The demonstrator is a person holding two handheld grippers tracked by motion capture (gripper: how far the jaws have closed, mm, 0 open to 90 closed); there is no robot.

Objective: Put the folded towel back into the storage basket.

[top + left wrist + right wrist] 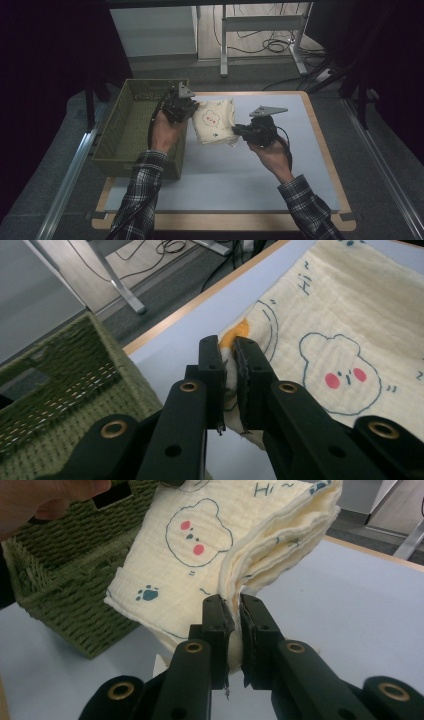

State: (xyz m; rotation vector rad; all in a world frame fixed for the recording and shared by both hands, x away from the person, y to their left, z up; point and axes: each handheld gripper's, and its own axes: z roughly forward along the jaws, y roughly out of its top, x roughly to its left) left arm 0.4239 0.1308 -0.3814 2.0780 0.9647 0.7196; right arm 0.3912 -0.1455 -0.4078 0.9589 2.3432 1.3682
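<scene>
Left gripper (pixel 192 106) is clenched on the edge of a folded cream cloth (pixel 215 121), jaws pinching the fabric w/ only a thin layer between them; left gripper view shows the same pinch (pixel 229 347) right by an orange mark on the cloth (pixel 340 340). Right gripper (pixel 239 130) also grips the cloth, jaws clamped on the stacked folded edge, seen close in the right gripper view (pixel 234 605). Cloth (pixel 200 545) hangs between the two grippers, lifted off the table, bear face w/ pink cheeks facing up, paw print and "Hi" lettering nearby. Just left of the cloth sits a green woven basket (pixel 131 120), near the left hand (pixel 167 132). Underneath is a pale blue table top (pixel 280 170) w/ a wooden rim. Beyond the table: grey floor, cables (pixel 272 45), a metal stand.
</scene>
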